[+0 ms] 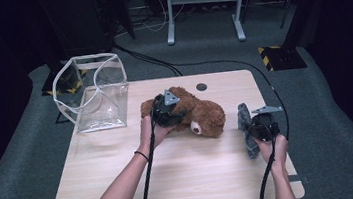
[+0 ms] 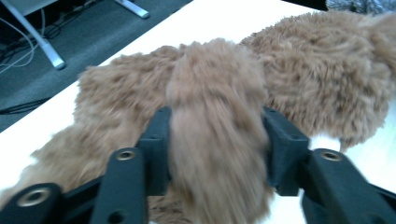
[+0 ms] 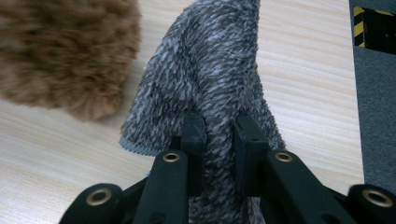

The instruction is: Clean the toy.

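Near zone, right: the right gripper (image 1: 253, 123) is held close to the right edge of the pale wooden table (image 1: 184, 184). Its jaws are pinched on a grey knitted fuzzy sock (image 3: 205, 79), which is gathered upright between them.

Near zone, centre: a broad bare stretch of tabletop is left between the two forearms.

Middle zone: the left gripper (image 2: 217, 154) is set about halfway open around a limb of the brown plush teddy bear (image 1: 201, 114); the pads are seen at the fur's sides, the grip not firm. The bear lies at mid-table.

Far zone, left: a clear plastic pouch with white trim (image 1: 94, 91) stands at the far left corner, overhanging the edge.
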A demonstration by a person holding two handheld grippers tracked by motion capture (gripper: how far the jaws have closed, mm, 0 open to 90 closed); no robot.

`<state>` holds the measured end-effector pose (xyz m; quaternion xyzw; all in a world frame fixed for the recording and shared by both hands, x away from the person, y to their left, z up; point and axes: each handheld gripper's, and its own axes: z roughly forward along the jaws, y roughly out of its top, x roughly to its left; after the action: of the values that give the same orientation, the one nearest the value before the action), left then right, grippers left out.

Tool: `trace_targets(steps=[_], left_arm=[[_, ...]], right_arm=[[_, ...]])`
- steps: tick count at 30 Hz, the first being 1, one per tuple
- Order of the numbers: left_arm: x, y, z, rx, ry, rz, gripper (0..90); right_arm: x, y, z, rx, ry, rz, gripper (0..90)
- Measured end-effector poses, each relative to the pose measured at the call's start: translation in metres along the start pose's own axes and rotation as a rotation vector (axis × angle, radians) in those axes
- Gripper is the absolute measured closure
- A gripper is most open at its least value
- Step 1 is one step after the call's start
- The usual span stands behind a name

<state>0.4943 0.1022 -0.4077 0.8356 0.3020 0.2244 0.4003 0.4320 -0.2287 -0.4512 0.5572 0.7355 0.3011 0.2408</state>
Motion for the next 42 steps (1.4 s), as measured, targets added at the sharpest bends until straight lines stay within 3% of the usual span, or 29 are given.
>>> trace_targets(steps=[7,10,15,20,21,23,28,35,39,42], left_arm=[[0.003,-0.009,-0.008,-0.027,0.026,-0.022,35.2],[0.009,-0.02,-0.002,0.009,0.04,-0.039,31.1],[0.033,-0.038,0.017,0.077,0.121,-0.096,26.7],[0.046,-0.05,0.027,0.11,0.135,-0.162,23.0],[0.045,-0.052,0.027,0.096,0.148,-0.17,22.7],[0.04,-0.052,0.027,0.081,0.129,-0.163,23.0],[0.021,-0.047,0.031,0.049,0.056,-0.14,22.9],[-0.007,-0.043,0.054,0.088,-0.014,-0.067,24.2],[-0.013,-0.044,0.068,0.12,-0.034,-0.038,31.9],[-0.018,-0.045,0.074,0.126,-0.03,-0.015,42.7]], right_arm=[[0.001,0.001,0.0,0.0,0.004,0.007,77.1],[0.001,0.001,0.001,0.005,0.004,0.005,77.1],[0.003,0.0,0.002,0.009,0.005,0.003,77.1],[0.003,-0.002,0.005,0.006,0.01,0.003,77.1],[0.003,-0.002,0.005,0.01,0.011,0.008,77.1],[0.004,-0.003,0.005,0.012,0.012,0.004,77.1],[0.004,-0.003,0.004,0.011,0.013,0.002,77.1],[0.005,-0.003,0.002,0.009,0.007,-0.003,77.1],[0.004,-0.002,0.001,0.008,0.013,0.0,77.1],[0.004,-0.003,0.001,0.008,0.008,0.001,77.1]])
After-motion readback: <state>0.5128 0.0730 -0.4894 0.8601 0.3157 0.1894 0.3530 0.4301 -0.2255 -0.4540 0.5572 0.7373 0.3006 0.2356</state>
